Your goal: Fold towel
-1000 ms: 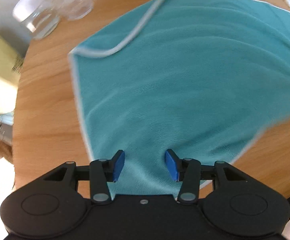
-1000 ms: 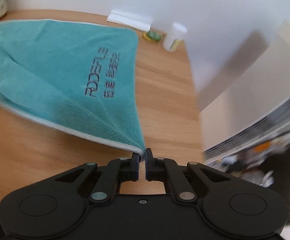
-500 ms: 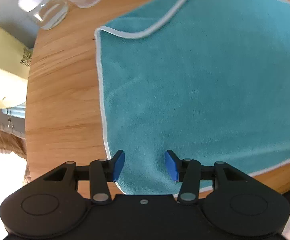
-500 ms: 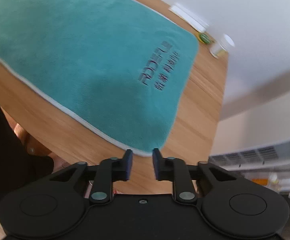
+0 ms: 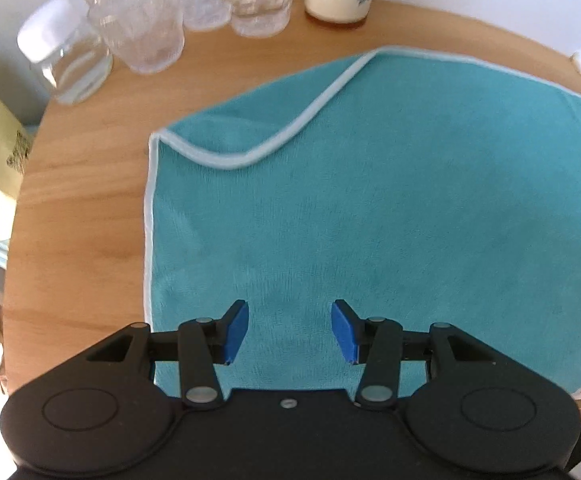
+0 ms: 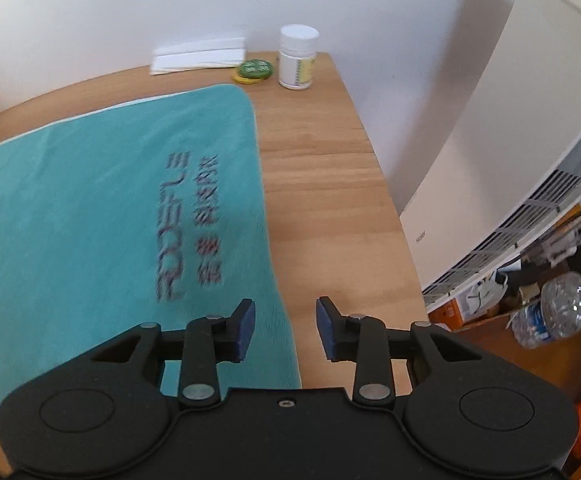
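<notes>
While both tongs stand wide open and empty, I find the teal towel (image 5: 370,208) spread flat on the wooden surface (image 5: 78,208).
Left tongs (image 5: 289,330) hover over its near edge, its far-left corner folded over ahead; right tongs (image 6: 285,328) straddle its right hem, a white bottle (image 6: 297,57) well ahead.

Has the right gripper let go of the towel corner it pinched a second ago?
Yes. The right gripper is open, and the towel lies flat on the table.
</notes>
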`<state>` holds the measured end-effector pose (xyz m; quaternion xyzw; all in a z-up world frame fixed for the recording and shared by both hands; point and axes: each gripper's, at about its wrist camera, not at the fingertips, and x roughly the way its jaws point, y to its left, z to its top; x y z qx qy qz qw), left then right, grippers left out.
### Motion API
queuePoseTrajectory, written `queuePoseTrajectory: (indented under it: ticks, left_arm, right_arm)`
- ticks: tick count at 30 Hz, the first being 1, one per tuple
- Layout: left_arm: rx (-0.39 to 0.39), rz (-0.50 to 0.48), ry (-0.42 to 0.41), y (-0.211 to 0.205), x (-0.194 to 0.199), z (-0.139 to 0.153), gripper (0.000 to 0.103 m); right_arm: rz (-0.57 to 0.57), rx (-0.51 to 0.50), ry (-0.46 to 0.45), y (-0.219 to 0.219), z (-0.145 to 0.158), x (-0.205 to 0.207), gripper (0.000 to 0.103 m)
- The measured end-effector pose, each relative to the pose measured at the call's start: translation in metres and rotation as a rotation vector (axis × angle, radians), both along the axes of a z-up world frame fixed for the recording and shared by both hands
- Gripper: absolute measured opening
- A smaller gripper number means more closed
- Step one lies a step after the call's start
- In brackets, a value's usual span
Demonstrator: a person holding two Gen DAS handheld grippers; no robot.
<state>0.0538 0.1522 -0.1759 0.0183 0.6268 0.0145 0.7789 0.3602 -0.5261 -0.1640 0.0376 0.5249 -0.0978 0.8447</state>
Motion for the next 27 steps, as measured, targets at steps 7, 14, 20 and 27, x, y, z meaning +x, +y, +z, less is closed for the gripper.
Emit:
queuePoseTrajectory:
  ticks: [7,14,20,27]
  left_arm:
    - [0.006,0.032,0.006,0.001,-0.004,-0.006,0.052]
    - [-0.001,0.059,0.007,0.005,-0.012,-0.005,0.058]
    - [0.009,0.048,0.011,0.004,-0.013,-0.003,0.059]
    - [0.019,0.051,0.029,0.006,-0.011,-0.006,0.07]
  right_arm:
    - [-0.011,0.098,-0.001,-0.002,-0.018,0.023,0.033]
    - [0.158,-0.174,-0.008,0.058,-0.009,0.035,0.005]
    - [0.439,-0.389,-0.015,0.144,-0.012,0.01,0.009]
    - [0.4,-0.303,-0.037,0.124,-0.001,-0.005,0.033]
